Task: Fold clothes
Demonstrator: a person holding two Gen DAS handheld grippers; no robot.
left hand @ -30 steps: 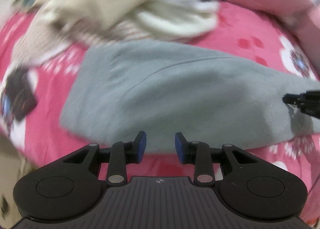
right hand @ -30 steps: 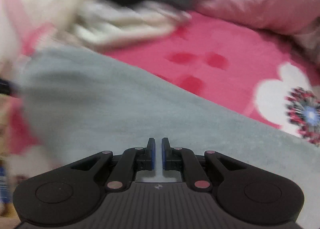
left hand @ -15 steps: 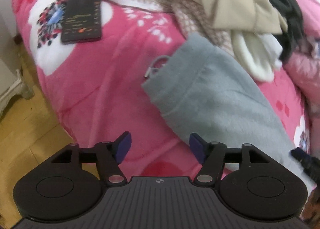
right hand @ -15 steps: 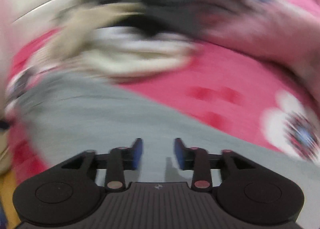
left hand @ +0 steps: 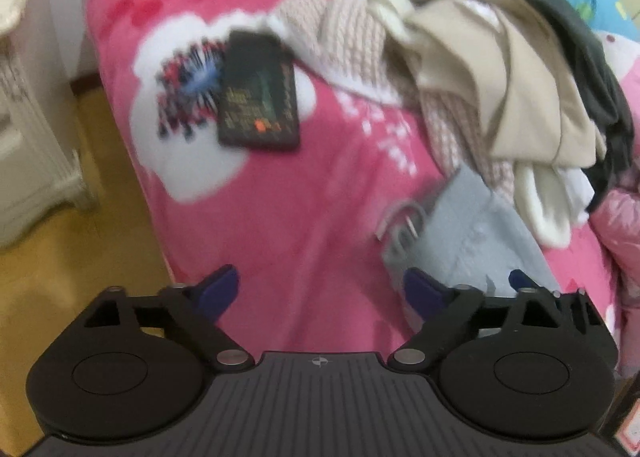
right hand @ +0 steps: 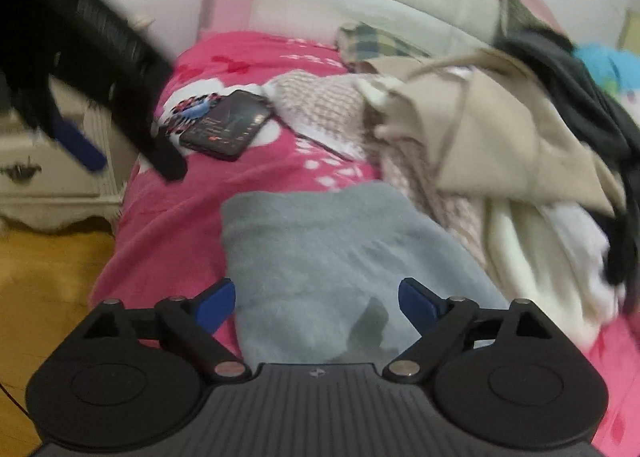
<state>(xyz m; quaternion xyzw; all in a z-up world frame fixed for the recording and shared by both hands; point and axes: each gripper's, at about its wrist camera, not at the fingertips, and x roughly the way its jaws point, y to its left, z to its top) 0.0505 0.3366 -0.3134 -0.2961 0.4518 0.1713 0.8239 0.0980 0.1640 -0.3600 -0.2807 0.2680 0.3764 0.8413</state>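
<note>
A folded grey garment (right hand: 336,253) lies flat on the pink bedspread (right hand: 168,225); it also shows in the left wrist view (left hand: 476,233) with a cord loop at its near corner. My right gripper (right hand: 316,301) is open and empty, just above the garment's near end. My left gripper (left hand: 320,289) is open and empty over bare bedspread (left hand: 300,197), left of the garment. The left gripper also shows blurred at the upper left of the right wrist view (right hand: 80,57).
A pile of unfolded clothes (left hand: 500,85), beige, knitted, white and dark, lies beyond the grey garment. A black phone (left hand: 260,93) lies on the bedspread at the left. A white cabinet (right hand: 48,161) and wooden floor (left hand: 60,257) lie past the bed's left edge.
Both grippers opened wide and pulled back from the grey garment. The left swung left toward the bed's edge, bringing the phone and floor into view.
</note>
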